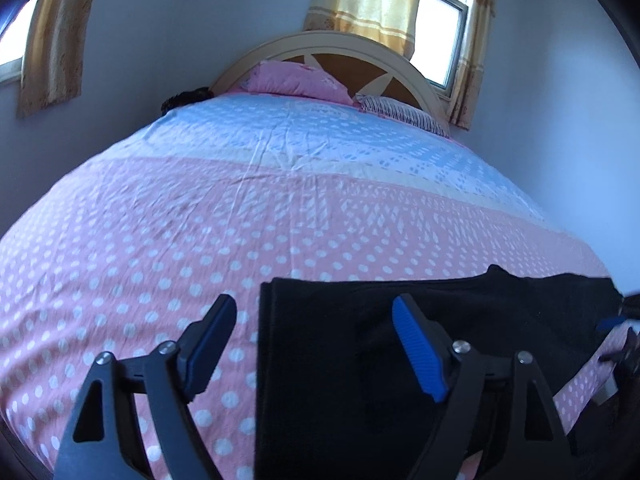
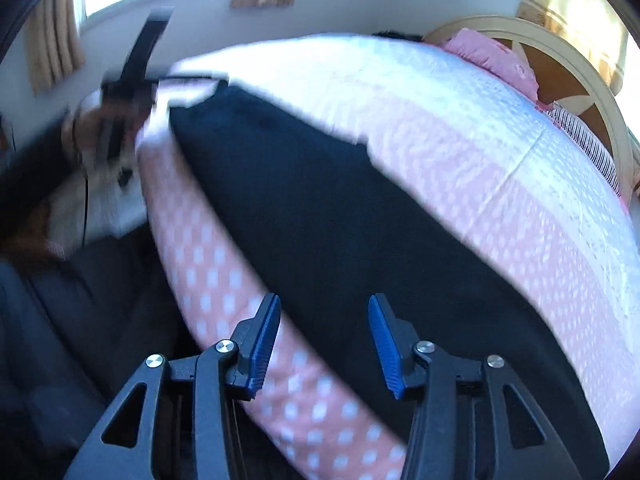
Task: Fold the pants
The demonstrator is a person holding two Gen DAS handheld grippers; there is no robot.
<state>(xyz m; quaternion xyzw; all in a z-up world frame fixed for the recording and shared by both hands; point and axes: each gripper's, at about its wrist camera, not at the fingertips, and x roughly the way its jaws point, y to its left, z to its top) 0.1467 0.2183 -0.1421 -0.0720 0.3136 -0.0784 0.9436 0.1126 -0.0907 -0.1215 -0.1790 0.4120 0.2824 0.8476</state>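
The black pants (image 1: pixel 400 360) lie flat along the near edge of the bed (image 1: pixel 280 208), on the pink dotted sheet, apparently folded lengthwise already. Both tools hover over them with nothing held: the left gripper (image 1: pixel 316 344) has its jaws spread wide across the cloth's straight left end, and the right gripper (image 2: pixel 324 344) is likewise wide open above the other stretch. I judge a crosswise fold comes next, which calls for pinching an end and carrying it over. The right wrist view is smeared by motion, so the far end of the pants is indistinct, and their near edges are cut off.
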